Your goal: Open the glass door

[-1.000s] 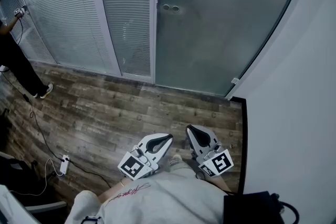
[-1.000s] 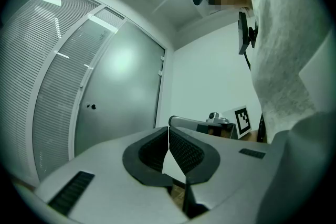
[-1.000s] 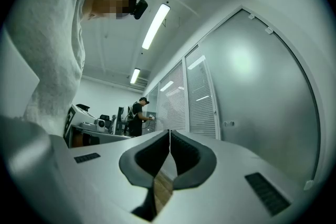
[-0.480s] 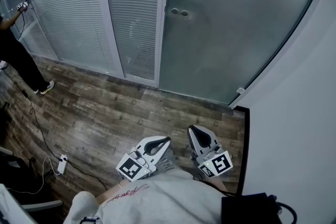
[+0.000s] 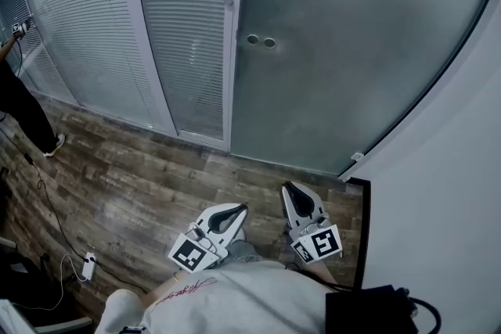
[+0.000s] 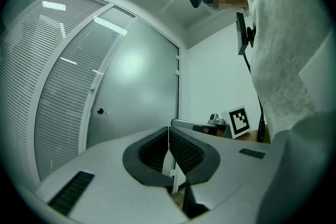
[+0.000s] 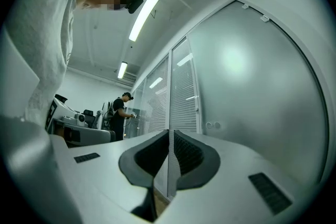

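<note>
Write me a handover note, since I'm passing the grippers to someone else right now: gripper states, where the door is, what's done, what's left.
Left gripper: shut, empty.
Right gripper: shut, empty.
Both are held low by the person's body, well short of the door.
Glass door: frosted, looks closed, straight ahead; two round fittings near its left edge.
Done: nothing on the door yet.
Left: reach the door and open it.

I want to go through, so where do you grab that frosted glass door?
Probably at the two round fittings near the left edge of the glass door, coming straight from the front. The flat pane shows no bar handle, and the small clips on its right edge look like hinges, so the left side should swing.
</note>
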A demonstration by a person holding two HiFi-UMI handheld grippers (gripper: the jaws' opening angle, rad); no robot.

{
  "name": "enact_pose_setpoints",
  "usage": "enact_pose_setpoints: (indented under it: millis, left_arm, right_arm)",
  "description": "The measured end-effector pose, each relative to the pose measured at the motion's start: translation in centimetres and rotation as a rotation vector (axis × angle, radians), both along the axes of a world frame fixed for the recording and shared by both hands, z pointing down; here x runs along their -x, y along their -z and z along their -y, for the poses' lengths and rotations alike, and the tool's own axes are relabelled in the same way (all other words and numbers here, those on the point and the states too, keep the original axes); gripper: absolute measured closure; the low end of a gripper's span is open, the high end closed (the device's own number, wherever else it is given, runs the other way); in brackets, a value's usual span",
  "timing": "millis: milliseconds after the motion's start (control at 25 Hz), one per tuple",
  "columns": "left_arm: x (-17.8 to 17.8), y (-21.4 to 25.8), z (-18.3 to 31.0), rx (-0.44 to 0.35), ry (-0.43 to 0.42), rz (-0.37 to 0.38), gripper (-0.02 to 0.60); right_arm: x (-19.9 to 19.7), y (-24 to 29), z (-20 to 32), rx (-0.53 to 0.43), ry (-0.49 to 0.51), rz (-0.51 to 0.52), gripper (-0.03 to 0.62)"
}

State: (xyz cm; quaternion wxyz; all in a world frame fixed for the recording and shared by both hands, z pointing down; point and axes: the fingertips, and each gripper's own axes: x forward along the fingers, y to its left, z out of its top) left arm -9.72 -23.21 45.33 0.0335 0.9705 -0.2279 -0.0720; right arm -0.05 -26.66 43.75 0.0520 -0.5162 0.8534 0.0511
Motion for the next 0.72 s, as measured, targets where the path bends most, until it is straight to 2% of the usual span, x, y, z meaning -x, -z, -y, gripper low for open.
enact_pose_setpoints:
  millis: [360,400,480,600,720]
  left_arm:
    - [-0.4,0.3,8.9,0.027,0.061,0.032,0.563]
    - [-0.2,0.4,9.9,0.026,0.073,0.03,0.563]
    - [0.2,0.6,11.9,0.02,0.098,0.028,0.563]
    - [0.9,0.8,14.7,0.009,0.138,0.026,0.563]
    - [1.7,1.1,17.2,0.002,0.176,0.022,0.563]
  right_arm:
    - [-3.1,0.6,12.1,0.008,-0.043,0.007,0.569]
    - [-3.0,0.6,13.8,0.009,-0.038,0.001,0.552]
    - [-2.9,0.5,17.5,0.015,-0.023,-0.007,0.473]
    - [-2.5,0.6,23.7,0.025,-0.014,-0.039,0.47]
    - [-2.6,1.6,30.5,0.014,-0.049,-0.07,0.457]
